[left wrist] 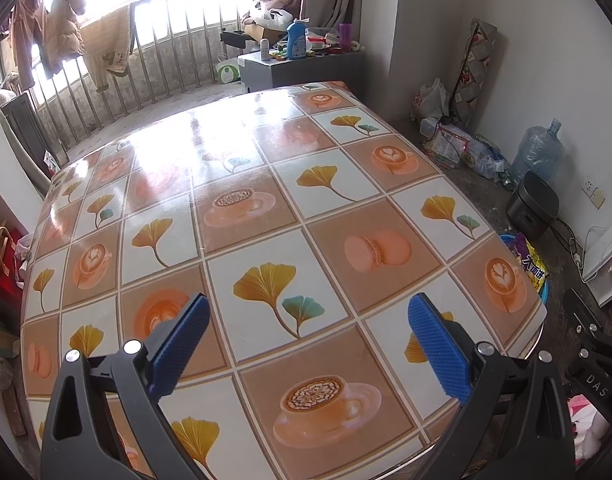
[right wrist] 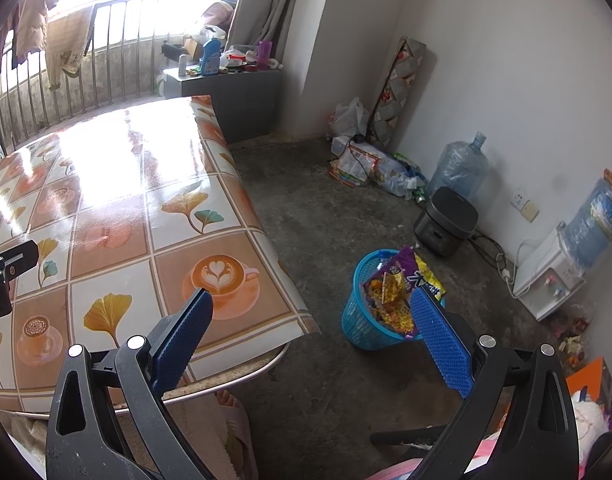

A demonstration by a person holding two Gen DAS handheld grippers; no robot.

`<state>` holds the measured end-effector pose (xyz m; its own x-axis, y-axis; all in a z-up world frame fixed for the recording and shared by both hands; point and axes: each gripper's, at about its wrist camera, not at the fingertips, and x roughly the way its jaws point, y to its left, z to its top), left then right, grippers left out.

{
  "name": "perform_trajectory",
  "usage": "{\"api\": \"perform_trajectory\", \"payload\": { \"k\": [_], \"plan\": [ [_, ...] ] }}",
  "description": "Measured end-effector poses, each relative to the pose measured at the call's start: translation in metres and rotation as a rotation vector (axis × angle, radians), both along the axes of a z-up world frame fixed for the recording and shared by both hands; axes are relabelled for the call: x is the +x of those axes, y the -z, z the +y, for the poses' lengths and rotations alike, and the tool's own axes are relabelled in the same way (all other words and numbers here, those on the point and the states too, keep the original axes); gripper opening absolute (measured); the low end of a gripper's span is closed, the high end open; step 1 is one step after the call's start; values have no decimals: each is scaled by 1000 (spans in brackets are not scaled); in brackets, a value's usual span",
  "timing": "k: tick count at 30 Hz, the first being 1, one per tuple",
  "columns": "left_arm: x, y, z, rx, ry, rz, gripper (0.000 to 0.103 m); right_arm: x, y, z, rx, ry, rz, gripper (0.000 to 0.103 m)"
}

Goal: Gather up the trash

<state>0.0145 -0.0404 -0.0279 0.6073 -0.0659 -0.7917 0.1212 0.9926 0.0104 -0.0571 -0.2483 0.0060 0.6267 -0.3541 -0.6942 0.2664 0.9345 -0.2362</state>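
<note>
The left claw (left wrist: 308, 318) is hovering over the table (left wrist: 242, 184) with its glossy cloth of orange and white squares, blue pads spread wide and holding nothing. The right claw (right wrist: 312, 320) is hanging past the table's corner, likewise gaping and empty. Crumpled purple and yellow snack wrappers (right wrist: 398, 284) are sitting in the round blue plastic mesh basket (right wrist: 360, 324) on the grey concrete floor (right wrist: 326, 208), beside the table.

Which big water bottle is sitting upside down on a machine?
The one with the blue label, upside down on the white water dispenser by the wall. The other big bottle has no label and stands on the floor behind the black cooker.
</note>
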Motion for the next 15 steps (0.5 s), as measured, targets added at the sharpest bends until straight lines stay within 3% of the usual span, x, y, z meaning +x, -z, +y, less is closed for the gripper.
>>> {"api": "perform_trajectory", "payload": {
  "k": [15],
  "plan": [
    [0, 0, 0, 0, 1, 1, 97, 4, 0, 5, 1, -1, 1, 95]
  ]
}}
